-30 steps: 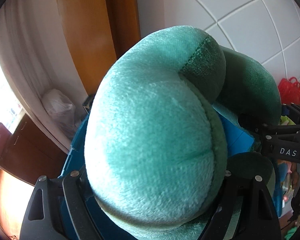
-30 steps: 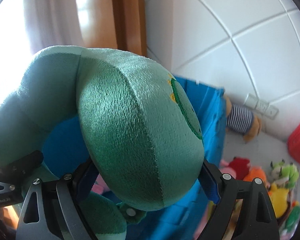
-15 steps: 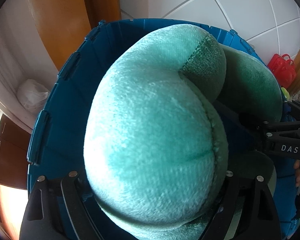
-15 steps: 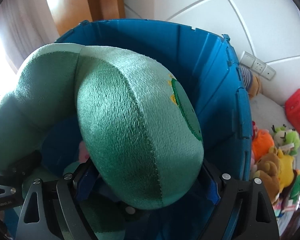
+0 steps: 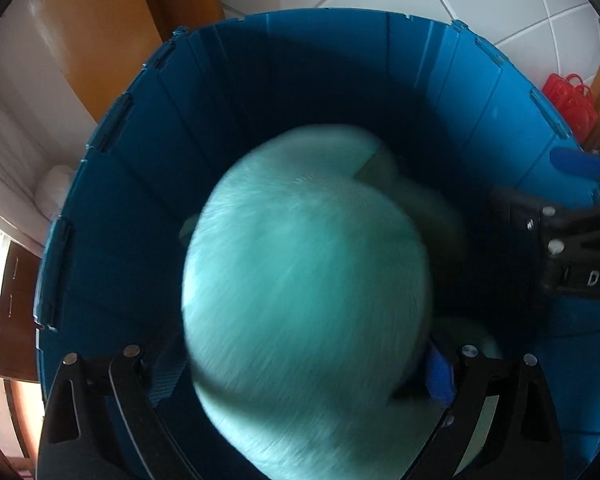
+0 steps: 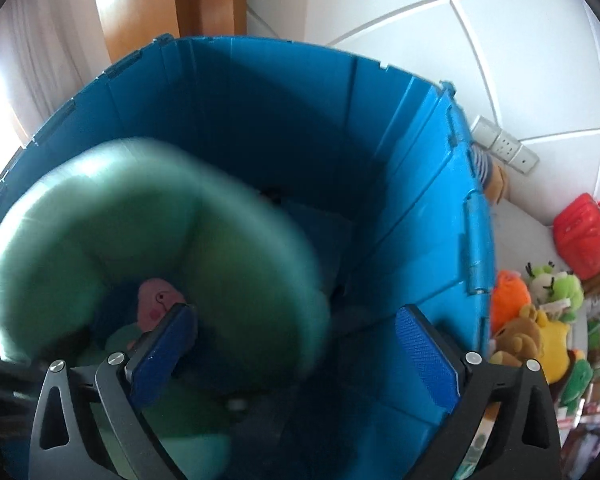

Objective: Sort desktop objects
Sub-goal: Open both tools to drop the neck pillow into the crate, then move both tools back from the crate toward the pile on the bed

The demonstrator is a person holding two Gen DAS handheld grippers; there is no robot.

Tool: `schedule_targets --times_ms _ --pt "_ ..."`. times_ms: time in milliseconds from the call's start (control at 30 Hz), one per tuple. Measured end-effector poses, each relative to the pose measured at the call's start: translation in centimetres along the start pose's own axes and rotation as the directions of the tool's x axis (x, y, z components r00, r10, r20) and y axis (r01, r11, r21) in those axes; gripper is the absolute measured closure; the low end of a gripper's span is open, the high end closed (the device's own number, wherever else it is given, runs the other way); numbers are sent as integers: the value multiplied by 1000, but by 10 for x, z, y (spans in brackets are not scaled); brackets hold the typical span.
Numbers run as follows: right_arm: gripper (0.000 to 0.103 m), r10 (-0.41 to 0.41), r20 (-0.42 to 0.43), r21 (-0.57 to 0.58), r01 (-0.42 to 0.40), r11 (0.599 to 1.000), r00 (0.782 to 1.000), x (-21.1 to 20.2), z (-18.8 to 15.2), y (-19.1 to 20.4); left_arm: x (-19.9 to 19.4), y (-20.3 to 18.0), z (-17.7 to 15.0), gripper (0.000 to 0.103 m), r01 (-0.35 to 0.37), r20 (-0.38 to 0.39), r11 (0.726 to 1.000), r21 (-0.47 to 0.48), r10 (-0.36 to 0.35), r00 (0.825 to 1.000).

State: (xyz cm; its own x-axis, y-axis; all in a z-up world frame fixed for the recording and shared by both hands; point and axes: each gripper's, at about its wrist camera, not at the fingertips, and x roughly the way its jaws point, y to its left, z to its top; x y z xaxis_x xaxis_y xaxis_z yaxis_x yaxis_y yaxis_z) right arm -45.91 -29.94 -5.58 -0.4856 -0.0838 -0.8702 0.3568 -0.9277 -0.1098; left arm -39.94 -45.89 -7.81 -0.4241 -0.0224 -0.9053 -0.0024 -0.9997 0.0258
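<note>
A green plush U-shaped neck pillow (image 5: 304,292) is showing heavily motion-blurred in both wrist views, so its stitching and any face detail are impossible to make out. In the left wrist view its pale rounded end is filling the space between the left gripper (image 5: 300,368) fingers and hiding nearly all of the bin floor; that gripper's jaws are opening, and whether the pads are touching the plush is hard to tell, since only a sliver of one blue pad is peeking out beside the pillow. The right wrist view is revealing what the left cannot: the pillow's (image 6: 148,248) full curved horseshoe shape lying inside the blue plastic storage bin (image 6: 420,184), ahead of and toward the left finger of the right gripper (image 6: 296,344), whose jaws are opening wide with both blue pads bare and clear of the plush. Inside the pillow's curve, just beyond the left fingertip, a pink plush toy (image 6: 156,300) is partly showing. Beyond the right finger, outside the bin wall, a heap of stuffed animals (image 6: 540,308) and a red plastic basket (image 6: 584,236) are lying, cut off at the frame edge.
</note>
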Motion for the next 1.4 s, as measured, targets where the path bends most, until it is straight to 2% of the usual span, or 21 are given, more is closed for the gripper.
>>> schedule_targets --times_ms 100,300,600,700,1000,1400 --pt "1 -6 32 -5 6 1000 999 -14 -2 -3 -9 -4 -2 3 16 28 1000 -8 -16 999" --pt "0 -10 85 0 10 1000 996 -47 -18 -7 -47 -12 -12 1 -8 115 1000 -17 10 993" --pt "1 74 172 -42 -68 997 982 -98 -58 -14 -110 -29 -66 1 -9 236 997 -77 27 971" --pt "0 96 208 -54 -87 995 973 -116 -76 -21 -124 -52 -79 1 -48 278 995 -85 70 958" --pt "0 121 247 -21 -119 993 961 -146 -138 -77 -146 -134 -102 1 -8 343 998 -66 31 939" --pt "0 75 263 69 -96 993 962 -163 -228 -180 -152 -255 -134 1 -30 350 998 -47 45 936"
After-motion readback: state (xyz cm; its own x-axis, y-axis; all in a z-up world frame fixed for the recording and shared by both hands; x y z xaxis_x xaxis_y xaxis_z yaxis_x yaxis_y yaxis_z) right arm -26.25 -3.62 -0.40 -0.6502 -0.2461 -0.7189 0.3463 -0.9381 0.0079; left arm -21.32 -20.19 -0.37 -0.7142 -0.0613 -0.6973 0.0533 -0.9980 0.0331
